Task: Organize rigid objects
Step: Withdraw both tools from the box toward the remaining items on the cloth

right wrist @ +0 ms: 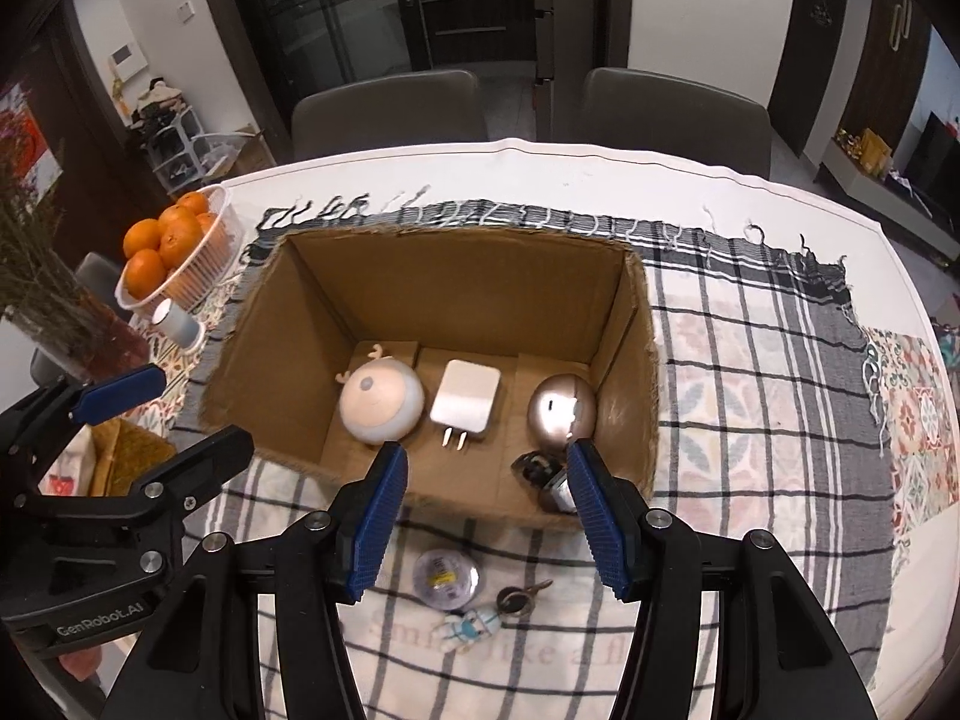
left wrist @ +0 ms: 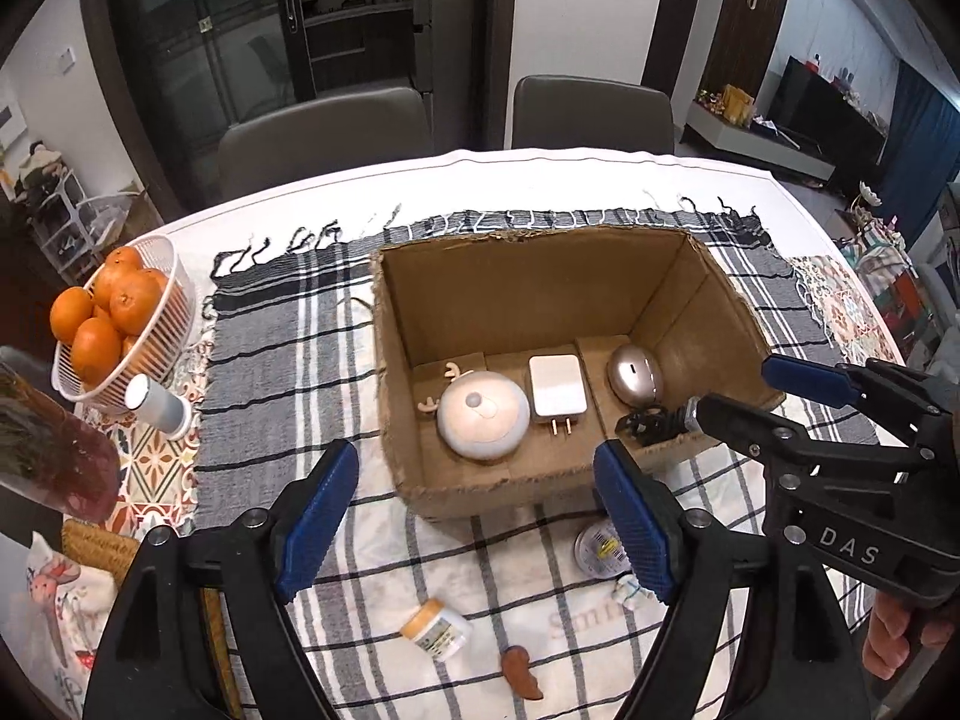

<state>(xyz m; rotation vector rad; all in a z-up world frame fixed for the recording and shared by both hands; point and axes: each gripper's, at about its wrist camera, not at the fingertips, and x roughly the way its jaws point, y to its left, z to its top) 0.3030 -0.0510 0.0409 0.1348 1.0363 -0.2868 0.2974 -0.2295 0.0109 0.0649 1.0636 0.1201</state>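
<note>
An open cardboard box [left wrist: 528, 276] [right wrist: 456, 276] stands on the plaid cloth. Inside lie a round pale deer-faced gadget [left wrist: 482, 423] [right wrist: 379, 399], a white plug charger [left wrist: 557, 393] [right wrist: 465, 400], a gold egg-shaped device [left wrist: 633, 383] [right wrist: 561, 414] and a small black-and-silver object [left wrist: 651, 425] [right wrist: 546, 480] at the front right corner. My left gripper [left wrist: 474, 525] is open and empty before the box. My right gripper [right wrist: 486, 519] is open and empty, hovering over the box's front right corner. On the cloth lie a small bottle [left wrist: 437, 627], a round tin [left wrist: 597, 546] [right wrist: 445, 578], a brown piece [left wrist: 523, 672], a figurine [right wrist: 471, 629] and a keyring [right wrist: 519, 599].
A white basket of oranges [left wrist: 117, 324] [right wrist: 180, 246] and a small grey cylinder [left wrist: 157, 405] [right wrist: 175, 321] stand at the left. A vase with dried stems [left wrist: 48, 438] [right wrist: 66, 312] is near the left edge. Two chairs [left wrist: 324, 132] stand behind the table.
</note>
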